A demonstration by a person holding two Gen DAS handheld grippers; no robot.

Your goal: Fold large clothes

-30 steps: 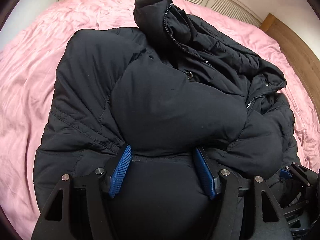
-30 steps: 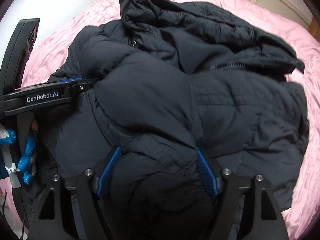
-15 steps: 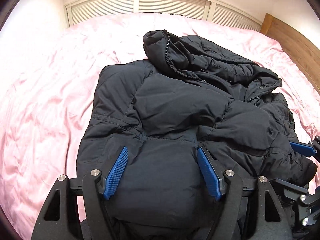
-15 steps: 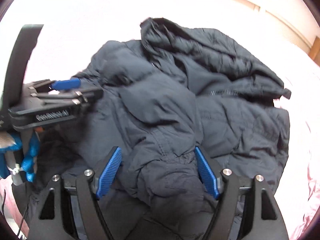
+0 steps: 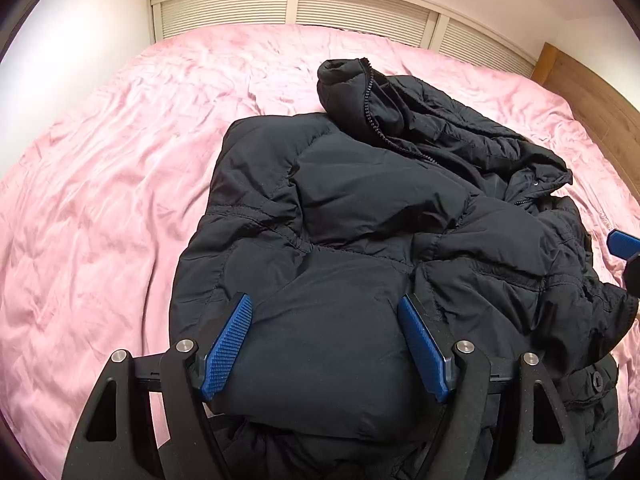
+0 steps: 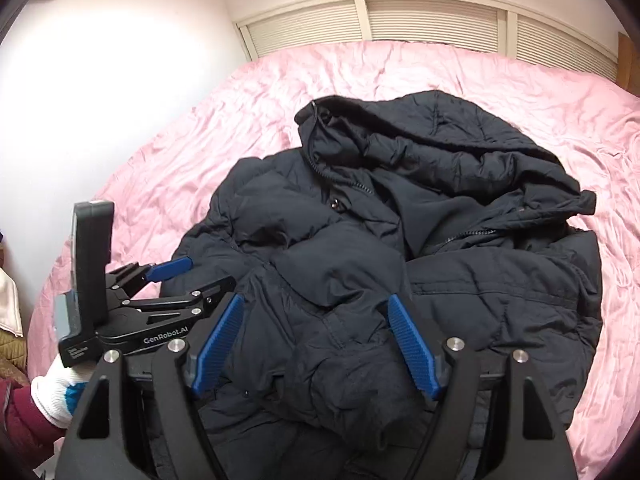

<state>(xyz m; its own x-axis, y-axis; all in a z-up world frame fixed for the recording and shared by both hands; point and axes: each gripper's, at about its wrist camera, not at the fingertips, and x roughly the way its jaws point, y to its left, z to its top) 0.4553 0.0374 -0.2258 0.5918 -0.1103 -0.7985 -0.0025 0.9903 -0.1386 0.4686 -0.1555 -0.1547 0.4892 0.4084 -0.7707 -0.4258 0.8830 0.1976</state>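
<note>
A black puffer jacket (image 5: 380, 208) lies bunched on a pink bed, its collar and zipper at the far end and its sleeves folded over the body. It also shows in the right wrist view (image 6: 420, 248). My left gripper (image 5: 326, 340) is open above the jacket's near edge, blue pads wide apart with padded fabric bulging between them. My right gripper (image 6: 316, 344) is open above the near edge too, with wrinkled fabric between its pads. The left gripper's body (image 6: 160, 312) shows to the left in the right wrist view.
The pink bed sheet (image 5: 120, 184) spreads wide to the left and behind the jacket. Slatted white panels (image 5: 360, 8) line the far wall. A wooden headboard (image 5: 592, 88) runs along the right. A gloved hand (image 6: 56, 388) holds the left gripper.
Both grippers have pulled back and up from the jacket, so more bed shows around it. The jacket has settled flatter on the sheet.
</note>
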